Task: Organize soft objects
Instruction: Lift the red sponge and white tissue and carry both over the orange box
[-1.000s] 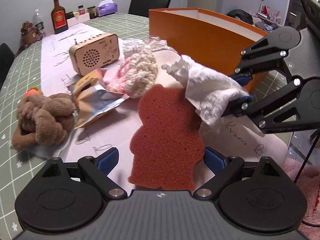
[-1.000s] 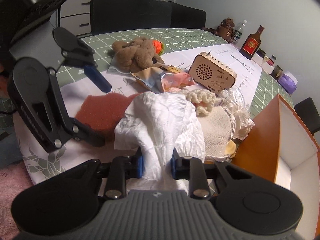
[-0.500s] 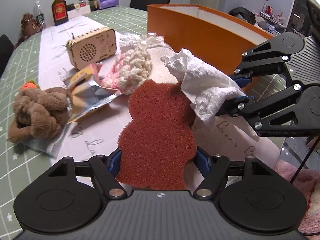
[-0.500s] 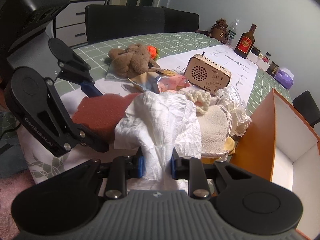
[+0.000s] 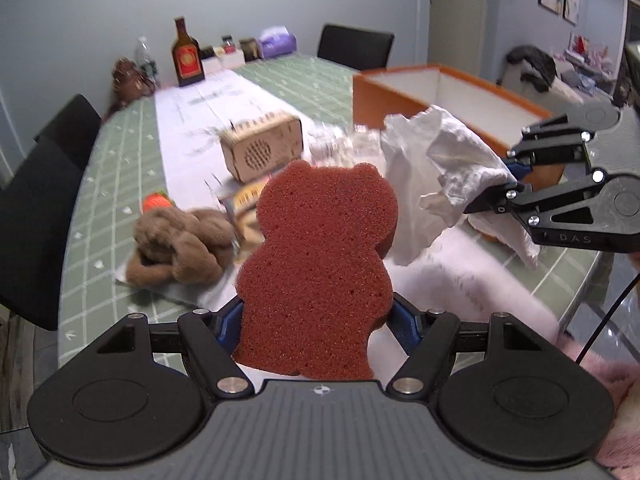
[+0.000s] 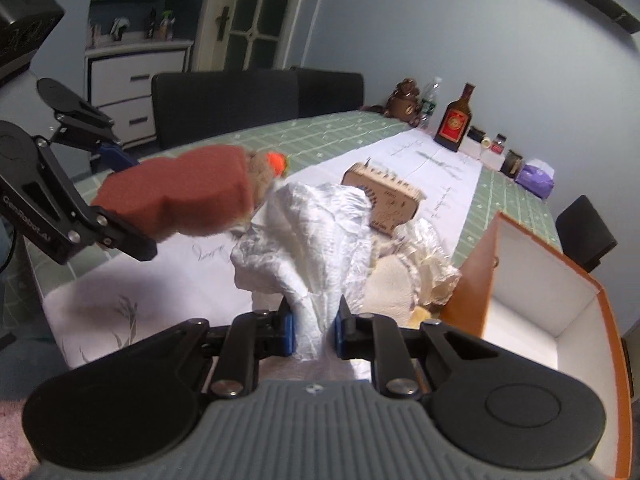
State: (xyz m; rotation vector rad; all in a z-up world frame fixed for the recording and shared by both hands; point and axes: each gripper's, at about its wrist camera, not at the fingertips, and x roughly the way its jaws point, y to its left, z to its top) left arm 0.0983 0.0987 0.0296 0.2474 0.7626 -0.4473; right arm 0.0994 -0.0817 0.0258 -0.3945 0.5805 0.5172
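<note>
My left gripper [image 5: 316, 324] is shut on a red bear-shaped sponge [image 5: 320, 264] and holds it up off the table; the sponge also shows in the right wrist view [image 6: 180, 196]. My right gripper [image 6: 314, 334] is shut on a crumpled white cloth [image 6: 316, 236], lifted too; the cloth shows in the left wrist view [image 5: 436, 168]. An open orange box [image 5: 452, 100] with a white inside stands at the right, also in the right wrist view [image 6: 536, 280]. A brown plush toy [image 5: 180, 248] lies on the table at the left.
A wooden speaker box [image 5: 262, 148], a snack packet [image 5: 244, 200], an orange knitted toy [image 5: 156, 202] and a cream cloth pile [image 6: 400, 280] lie on the white runner. A bottle [image 5: 186, 54] and jars stand at the far end. Black chairs [image 5: 40, 208] surround the table.
My left gripper closed on the red sponge and lifted it off the table. My right gripper rose with the white cloth.
</note>
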